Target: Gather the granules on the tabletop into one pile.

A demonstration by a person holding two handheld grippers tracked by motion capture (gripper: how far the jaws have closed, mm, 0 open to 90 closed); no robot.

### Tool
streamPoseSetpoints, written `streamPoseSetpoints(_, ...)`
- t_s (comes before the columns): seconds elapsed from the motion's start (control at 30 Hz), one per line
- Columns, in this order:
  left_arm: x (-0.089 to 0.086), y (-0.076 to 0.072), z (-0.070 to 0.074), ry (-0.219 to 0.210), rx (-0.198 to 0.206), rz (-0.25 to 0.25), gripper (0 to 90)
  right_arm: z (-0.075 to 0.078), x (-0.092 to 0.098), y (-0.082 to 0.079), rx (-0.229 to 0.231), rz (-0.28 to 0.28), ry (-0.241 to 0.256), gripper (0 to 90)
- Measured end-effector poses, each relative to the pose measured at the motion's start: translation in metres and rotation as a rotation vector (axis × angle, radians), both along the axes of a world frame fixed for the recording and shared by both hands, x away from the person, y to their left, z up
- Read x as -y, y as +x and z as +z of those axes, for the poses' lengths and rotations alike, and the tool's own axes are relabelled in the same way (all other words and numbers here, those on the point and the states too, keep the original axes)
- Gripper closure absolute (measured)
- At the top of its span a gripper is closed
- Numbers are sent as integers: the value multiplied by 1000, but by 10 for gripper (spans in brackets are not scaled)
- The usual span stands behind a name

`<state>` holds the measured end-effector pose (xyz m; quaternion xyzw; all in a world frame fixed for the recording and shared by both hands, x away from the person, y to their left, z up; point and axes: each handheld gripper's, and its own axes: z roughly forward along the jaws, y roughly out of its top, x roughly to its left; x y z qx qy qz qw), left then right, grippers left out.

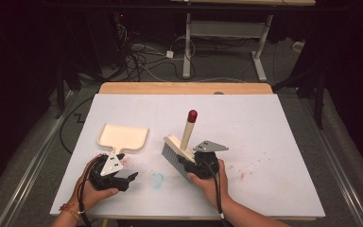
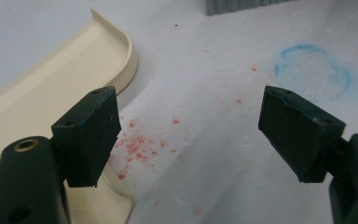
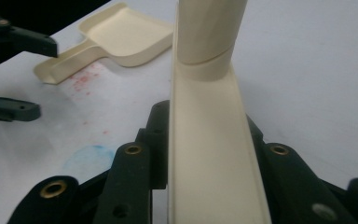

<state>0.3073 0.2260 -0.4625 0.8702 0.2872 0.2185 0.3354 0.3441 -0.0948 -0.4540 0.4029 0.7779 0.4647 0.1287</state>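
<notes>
— What is seen of the surroundings?

— A white-covered bench (image 1: 264, 142) is set in a dark room with cables on the floor behind. A cream plastic dustpan (image 1: 123, 137) lies at its left, a cream hand brush with grey bristles and a red-tipped handle (image 1: 182, 144) near the middle.

— How are the grippers held?

— The brush's back is clamped by the right gripper (image 3: 214, 154). The left gripper (image 2: 186, 135) is held with fingers spread, one finger (image 2: 91, 135) over the dustpan's handle, above scattered pink crumbs (image 2: 137, 144) beside a faint blue ring stain (image 2: 313, 70).
</notes>
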Motion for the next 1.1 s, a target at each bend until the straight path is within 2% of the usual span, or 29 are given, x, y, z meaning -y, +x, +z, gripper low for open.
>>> streamPoseSetpoints(0.07,0,0,0,0,0,-1,199,0,10,1,-4,-25,1,678)
streamPoseSetpoints(0.17,1,0,0,0,-1,-4,199,0,25,2,-39,-57,15,677)
streamPoseSetpoints(0.23,2,1,0,1,-1,-7,198,1,32,-1,-31,-80,17,677)
streamPoseSetpoints(0.3,3,2,0,4,-2,-10,199,2,37,-3,-23,-77,1,678)
streamPoseSetpoints(0.37,4,3,0,5,-7,-14,199,4,41,-3,-34,-75,16,678)
streamPoseSetpoints(0.47,5,3,0,8,-7,-20,199,9,43,-4,-10,-50,3,678)
streamPoseSetpoints(0.57,6,4,0,11,-7,-24,198,20,48,-6,40,-35,-23,678)
streamPoseSetpoints(0.67,5,4,-1,11,-12,-24,199,32,59,-7,92,-23,-29,678)
streamPoseSetpoints(0.8,5,4,-1,16,-13,-26,199,43,77,-9,118,-10,-31,678)
streamPoseSetpoints(0.93,5,3,-1,19,-10,-23,199,47,95,-14,156,-30,-85,678)
streamPoseSetpoints(1.0,5,3,-1,24,-9,-24,199,47,104,-17,182,-20,-125,678)
streamPoseSetpoints(1.1,6,3,-1,27,-9,-25,199,44,119,-20,189,-33,-170,678)
